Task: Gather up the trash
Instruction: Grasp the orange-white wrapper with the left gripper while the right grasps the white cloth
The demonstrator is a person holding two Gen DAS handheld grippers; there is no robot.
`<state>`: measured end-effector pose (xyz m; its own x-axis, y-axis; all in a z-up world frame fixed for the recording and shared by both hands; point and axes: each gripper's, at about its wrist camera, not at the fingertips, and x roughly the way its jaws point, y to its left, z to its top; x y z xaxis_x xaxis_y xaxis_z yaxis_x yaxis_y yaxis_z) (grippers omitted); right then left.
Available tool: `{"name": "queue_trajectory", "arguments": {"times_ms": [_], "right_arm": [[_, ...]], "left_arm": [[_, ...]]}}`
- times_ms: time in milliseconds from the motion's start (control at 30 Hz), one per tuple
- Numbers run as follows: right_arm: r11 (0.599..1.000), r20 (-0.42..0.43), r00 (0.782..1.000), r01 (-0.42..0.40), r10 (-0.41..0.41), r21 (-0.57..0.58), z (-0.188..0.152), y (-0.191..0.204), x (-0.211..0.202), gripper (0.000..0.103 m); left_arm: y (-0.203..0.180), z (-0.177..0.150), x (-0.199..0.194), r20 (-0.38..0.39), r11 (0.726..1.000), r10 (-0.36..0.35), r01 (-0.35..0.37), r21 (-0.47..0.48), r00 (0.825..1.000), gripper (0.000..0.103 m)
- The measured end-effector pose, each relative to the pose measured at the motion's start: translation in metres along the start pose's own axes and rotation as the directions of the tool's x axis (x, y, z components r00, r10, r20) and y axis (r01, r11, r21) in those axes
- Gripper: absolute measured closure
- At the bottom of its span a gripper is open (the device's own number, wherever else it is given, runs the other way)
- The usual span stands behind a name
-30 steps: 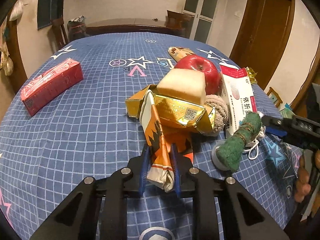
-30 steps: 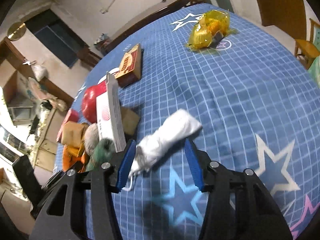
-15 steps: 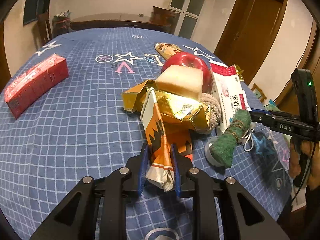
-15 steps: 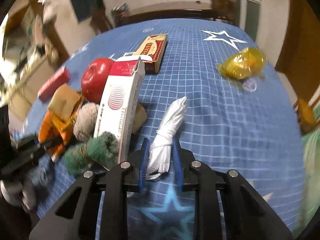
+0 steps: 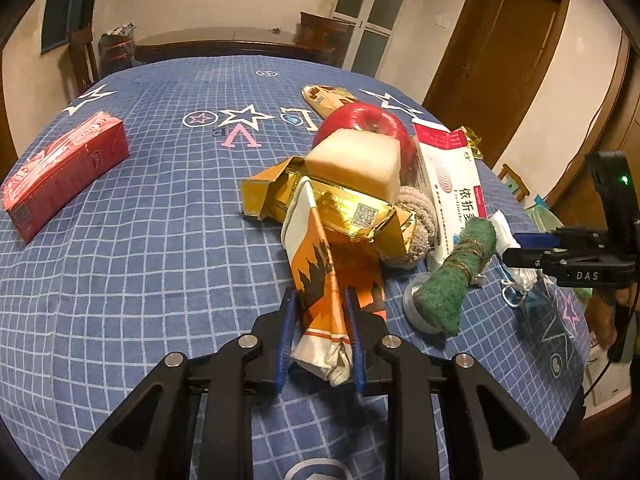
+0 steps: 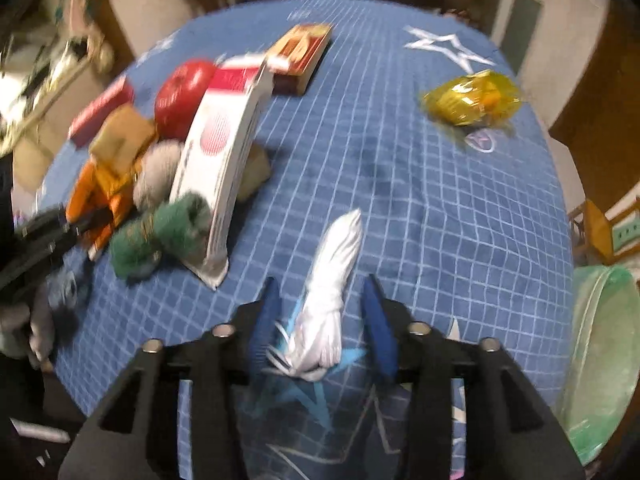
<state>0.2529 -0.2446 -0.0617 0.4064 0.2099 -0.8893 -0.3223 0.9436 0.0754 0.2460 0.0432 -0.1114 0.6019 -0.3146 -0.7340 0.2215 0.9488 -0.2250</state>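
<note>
Two grippers, two pieces of trash, one in each set of jaws.

Left first. Your left gripper (image 5: 320, 336) sits low over the blue star-print tablecloth (image 5: 140, 240), pointing steeply down at the near end of the orange wrapper (image 5: 320, 280). The wrapper's long axis runs straight away from you, along the fingers, and its far end lies against the gold foil pack (image 5: 340, 208). The jaws stand narrow, having just eased a little wider; the right pad looks to touch the wrapper's edge, and a thin gap shows at the left pad. Judgement: loose contact at best, not a firm pinch.

Middle of the table: the pile. A pale sponge block (image 5: 356, 164) rides on the foil pack, with the red apple (image 5: 364, 124) behind it, then the white medicine box (image 5: 452, 184) and the green scrubber (image 5: 452, 276) towards your right hand.

Right last. Your right gripper (image 6: 324, 328) straddles the rolled white mask (image 6: 332, 284), whose long axis likewise runs forward between the fingers, tip pointing away. These jaws have just been opening: both blue pads stand clear of the roll, so it lies loose on the cloth. This hand is the nearer to the mask; the pale green bin (image 6: 604, 344) stands just off the table edge at far right.
</note>
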Motion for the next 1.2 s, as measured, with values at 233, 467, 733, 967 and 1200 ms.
{"name": "queue_trajectory", "arguments": {"times_ms": [233, 467, 733, 967, 1200], "right_arm": [[0.997, 0.136, 0.988, 0.073, -0.076, 0.028, -0.029, 0.017, 0.003, 0.084], [0.996, 0.272, 0.959, 0.08, -0.084, 0.027, -0.058, 0.024, -0.016, 0.084], [0.997, 0.421, 0.904, 0.077, -0.071, 0.003, -0.073, 0.039, -0.058, 0.084], [0.998, 0.505, 0.862, 0.063, -0.048, -0.014, -0.08, 0.044, -0.09, 0.084], [0.997, 0.568, 0.819, 0.08, -0.077, 0.019, -0.078, 0.035, -0.117, 0.084]], "left_arm": [[-0.004, -0.002, -0.002, 0.024, 0.997, 0.071, -0.071, 0.009, 0.997, 0.082], [-0.007, -0.015, -0.031, 0.112, 0.986, 0.166, -0.166, -0.015, 0.98, 0.092], [-0.028, -0.033, -0.078, 0.24, 0.97, 0.241, -0.242, -0.026, 0.94, 0.092], [-0.074, -0.026, -0.112, 0.372, 0.963, 0.244, -0.27, 0.02, 0.896, 0.092], [-0.129, -0.012, -0.104, 0.449, 0.969, 0.19, -0.24, 0.056, 0.873, 0.092]]}}
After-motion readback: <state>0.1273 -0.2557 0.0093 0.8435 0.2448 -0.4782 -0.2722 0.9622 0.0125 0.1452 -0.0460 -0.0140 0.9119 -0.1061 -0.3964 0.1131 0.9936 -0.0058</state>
